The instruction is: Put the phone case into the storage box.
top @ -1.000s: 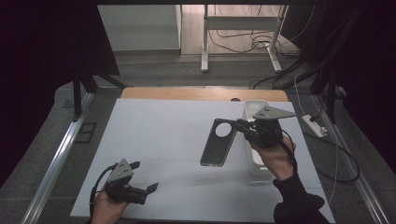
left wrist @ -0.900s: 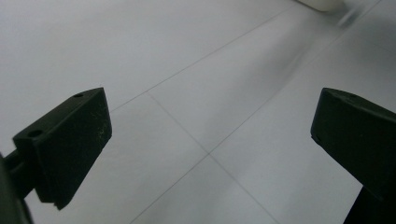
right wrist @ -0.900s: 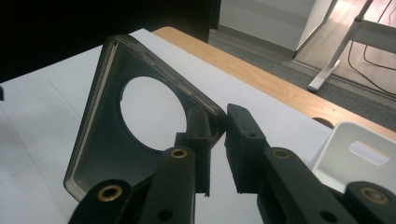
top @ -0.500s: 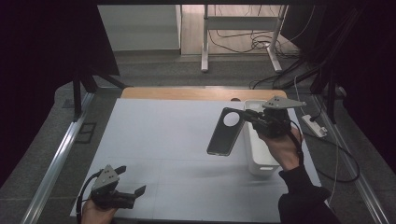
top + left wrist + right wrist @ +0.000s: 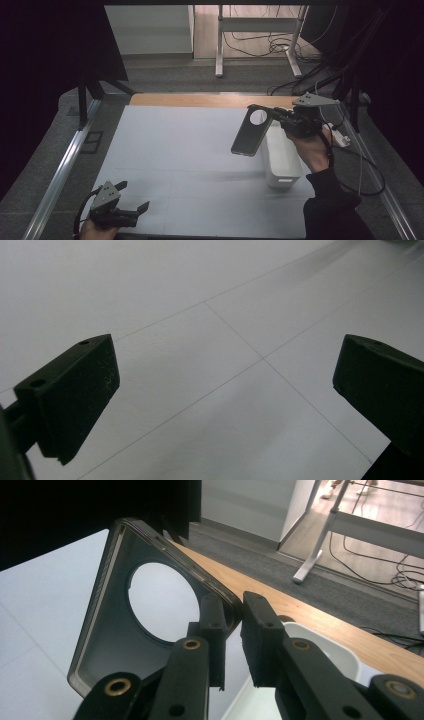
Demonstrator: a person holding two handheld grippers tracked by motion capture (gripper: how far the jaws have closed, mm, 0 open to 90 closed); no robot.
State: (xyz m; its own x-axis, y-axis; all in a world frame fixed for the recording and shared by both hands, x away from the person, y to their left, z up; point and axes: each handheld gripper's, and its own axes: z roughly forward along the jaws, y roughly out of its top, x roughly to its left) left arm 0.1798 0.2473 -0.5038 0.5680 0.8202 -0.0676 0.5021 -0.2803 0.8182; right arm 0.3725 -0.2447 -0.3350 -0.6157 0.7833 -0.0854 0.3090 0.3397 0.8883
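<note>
The left gripper (image 5: 132, 207) is hovering with jaws apart over the white table (image 5: 190, 150). Farther off, the right gripper (image 5: 270, 116) is clamping a phone case (image 5: 251, 132) by its edge, hanging left of the jaws, with a white bin (image 5: 282, 162) just beneath.

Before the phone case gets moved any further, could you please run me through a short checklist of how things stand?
1. Grip: right gripper pinches the phone case at its edge near the round cutout: ok.
2. Case off the table, held up: ok.
3. White bin stands below and beside the case, open top facing up: ok.
4. Bin contents: cannot tell.
5. Left gripper open, nothing between its jaws, at the table's near edge, far from the case: ok.
</note>
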